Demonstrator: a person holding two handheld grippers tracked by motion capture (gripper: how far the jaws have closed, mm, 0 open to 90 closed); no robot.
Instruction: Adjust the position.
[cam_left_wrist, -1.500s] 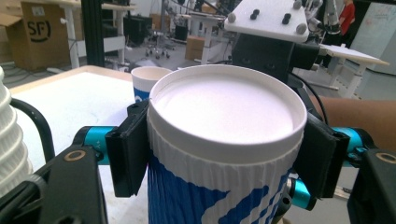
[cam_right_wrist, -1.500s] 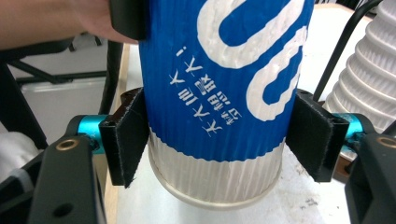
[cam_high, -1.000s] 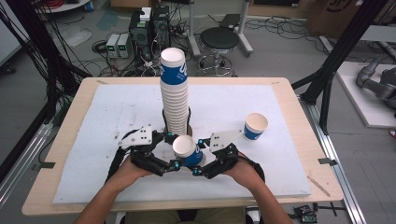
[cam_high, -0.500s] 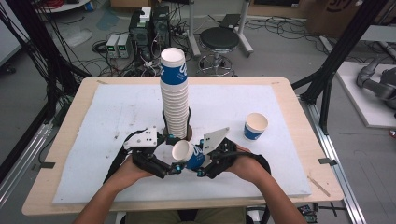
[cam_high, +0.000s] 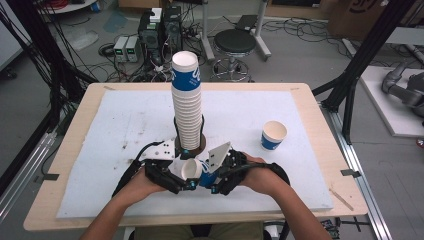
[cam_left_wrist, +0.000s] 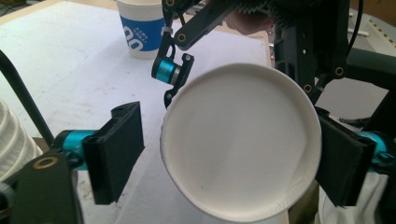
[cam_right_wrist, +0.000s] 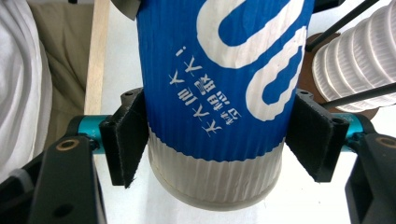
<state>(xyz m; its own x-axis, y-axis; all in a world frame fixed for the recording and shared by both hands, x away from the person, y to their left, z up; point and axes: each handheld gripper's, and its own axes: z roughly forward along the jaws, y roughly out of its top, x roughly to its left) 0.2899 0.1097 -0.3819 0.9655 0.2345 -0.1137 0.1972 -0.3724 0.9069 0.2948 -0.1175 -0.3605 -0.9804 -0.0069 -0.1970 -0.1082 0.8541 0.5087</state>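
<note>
A blue-and-white paper cup (cam_high: 192, 170) hangs tilted just above the white mat near the front edge, its open mouth (cam_left_wrist: 240, 144) facing my left gripper (cam_left_wrist: 229, 158). My right gripper (cam_right_wrist: 217, 140) is shut on the cup's blue ribbed wall (cam_right_wrist: 219, 70), a pad pressing each side. The left gripper (cam_high: 184, 176) has just been closing around the cup's rim. Its right pad (cam_left_wrist: 343, 165) meets the rim. Its left pad (cam_left_wrist: 116, 149) stands a small gap away. In the high view the right gripper (cam_high: 209, 179) comes at the cup from the right.
A tall stack of cups (cam_high: 187, 105) stands on a brown base (cam_high: 200, 146) between thin black rods, just behind the grippers. One more cup (cam_high: 273, 135) stands upright at the right of the white mat (cam_high: 125, 120). The wooden table edge (cam_high: 65, 150) frames the mat.
The cup has tipped from nearly upright to lying over, mouth toward the left gripper. The right gripper has rolled with it, and the left jaws have drawn in around the rim.
</note>
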